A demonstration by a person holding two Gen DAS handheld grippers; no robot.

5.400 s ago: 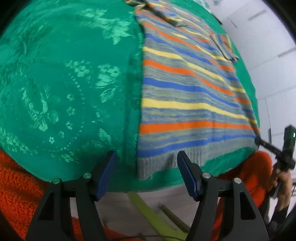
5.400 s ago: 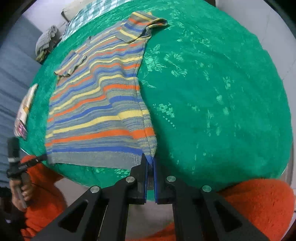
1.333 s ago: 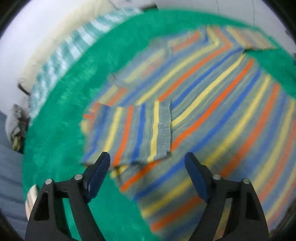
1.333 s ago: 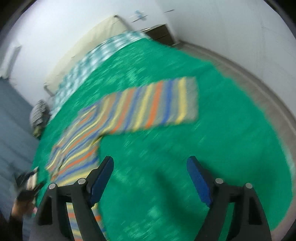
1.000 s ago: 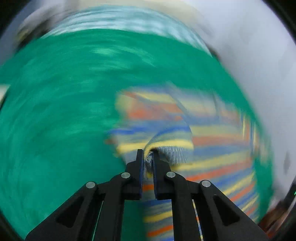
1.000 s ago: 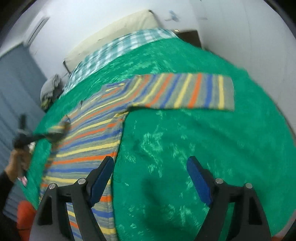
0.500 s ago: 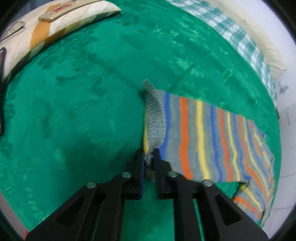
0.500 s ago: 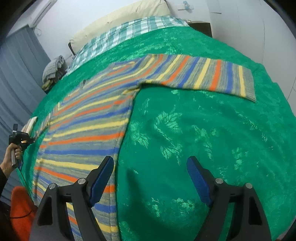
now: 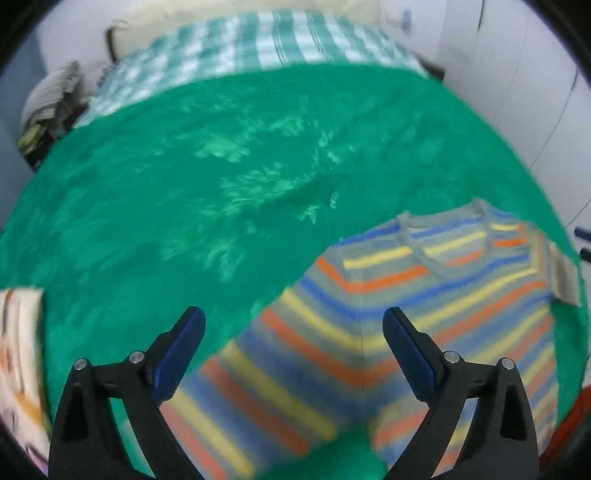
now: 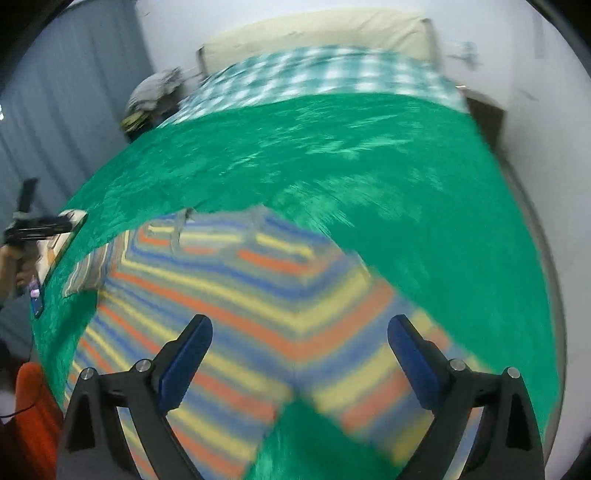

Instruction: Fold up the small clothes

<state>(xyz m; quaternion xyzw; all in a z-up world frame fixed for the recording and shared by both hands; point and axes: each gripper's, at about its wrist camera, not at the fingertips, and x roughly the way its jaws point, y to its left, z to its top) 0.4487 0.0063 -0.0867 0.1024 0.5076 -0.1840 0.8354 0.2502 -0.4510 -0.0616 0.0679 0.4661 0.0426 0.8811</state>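
Note:
A small striped knit sweater [image 9: 424, 295], in grey, blue, yellow and orange bands, lies flat on the green bedspread [image 9: 221, 177]. In the left wrist view its neckline points away and one sleeve runs down between my fingers. My left gripper [image 9: 293, 349] is open and empty above that sleeve. In the right wrist view the sweater [image 10: 229, 280] fills the lower middle, its other sleeve under my right gripper [image 10: 299, 354], which is open and empty. The left gripper [image 10: 37, 225] shows far left there. Both views are blurred.
A checked teal blanket [image 9: 258, 40] and cream pillow [image 10: 314, 29] lie at the bed's far end. A patterned cushion [image 9: 18, 369] sits at the left edge. A pile of clothes [image 10: 155, 96] lies beside the bed. White walls stand to the right.
My left gripper has let go of the sleeve cuff and opened. Both grippers have swung to look over the sweater toward the head of the bed.

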